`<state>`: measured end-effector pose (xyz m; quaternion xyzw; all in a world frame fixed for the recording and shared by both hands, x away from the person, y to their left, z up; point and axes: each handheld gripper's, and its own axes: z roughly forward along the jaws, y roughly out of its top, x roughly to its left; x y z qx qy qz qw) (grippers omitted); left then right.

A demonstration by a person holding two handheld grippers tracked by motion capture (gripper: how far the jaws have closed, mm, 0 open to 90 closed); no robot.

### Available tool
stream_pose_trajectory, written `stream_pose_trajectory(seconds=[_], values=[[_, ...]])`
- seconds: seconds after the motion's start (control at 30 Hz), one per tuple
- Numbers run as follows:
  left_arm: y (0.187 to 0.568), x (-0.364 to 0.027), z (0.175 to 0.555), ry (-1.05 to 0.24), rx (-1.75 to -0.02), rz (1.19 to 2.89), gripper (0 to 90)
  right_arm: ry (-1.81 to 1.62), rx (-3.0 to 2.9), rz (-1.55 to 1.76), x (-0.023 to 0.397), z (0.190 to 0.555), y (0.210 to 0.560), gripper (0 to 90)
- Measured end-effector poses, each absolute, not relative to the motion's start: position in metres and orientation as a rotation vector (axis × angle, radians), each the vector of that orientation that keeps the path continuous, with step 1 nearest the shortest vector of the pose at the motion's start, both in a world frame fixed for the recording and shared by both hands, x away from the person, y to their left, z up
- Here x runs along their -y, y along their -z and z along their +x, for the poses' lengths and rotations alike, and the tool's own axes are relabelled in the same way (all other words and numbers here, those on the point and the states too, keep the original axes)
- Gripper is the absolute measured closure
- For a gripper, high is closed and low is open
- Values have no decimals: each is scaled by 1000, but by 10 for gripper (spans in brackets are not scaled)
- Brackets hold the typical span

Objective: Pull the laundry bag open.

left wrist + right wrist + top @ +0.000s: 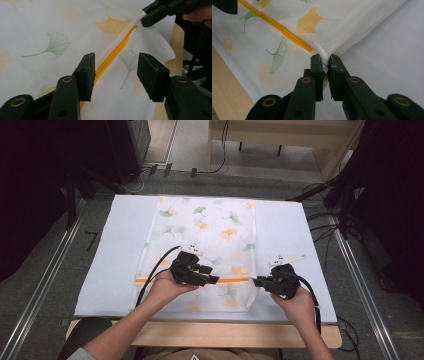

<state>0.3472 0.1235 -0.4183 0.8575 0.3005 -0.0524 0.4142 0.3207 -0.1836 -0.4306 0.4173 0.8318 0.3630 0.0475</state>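
Note:
A white mesh bag point(205, 230) printed with ginkgo leaves lies flat on the mat, and an orange zipper point(230, 280) runs across its near part. My left gripper point(212, 280) hovers over the middle of the zipper. In the left gripper view, my left gripper point(116, 62) is open, with the zipper point(112, 56) passing under the gap close to the left pad. My right gripper point(256, 281) sits at the bag's right edge. In its own view, my right gripper point(325, 58) is shut on the mesh corner where the zipper point(282, 28) ends. The right gripper point(145, 18) also shows far off pinching that corner.
A pale mat point(120, 250) covers the table, and the bare wooden edge point(225, 334) runs along the near side. Cables and dark stands crowd the floor at the right point(345, 220). A metal rail point(45, 285) runs along the left.

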Motion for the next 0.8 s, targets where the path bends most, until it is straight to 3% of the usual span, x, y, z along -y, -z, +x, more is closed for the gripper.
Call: stream_pose_trajectory(seconds=[0.17,0.33,0.63,0.8], values=[[422,-113,343,134,-738,2156,521,-1105,-2535,1284,182,321,430,851],[422,-104,339,164,-712,2146,615,-1100,-2535,1289,182,321,430,851],[426,-85,333,148,-694,2149,601,-1101,-2540,1284,182,321,429,854],[426,-74,332,142,-683,2167,641,-1100,-2536,1282,180,321,429,854]])
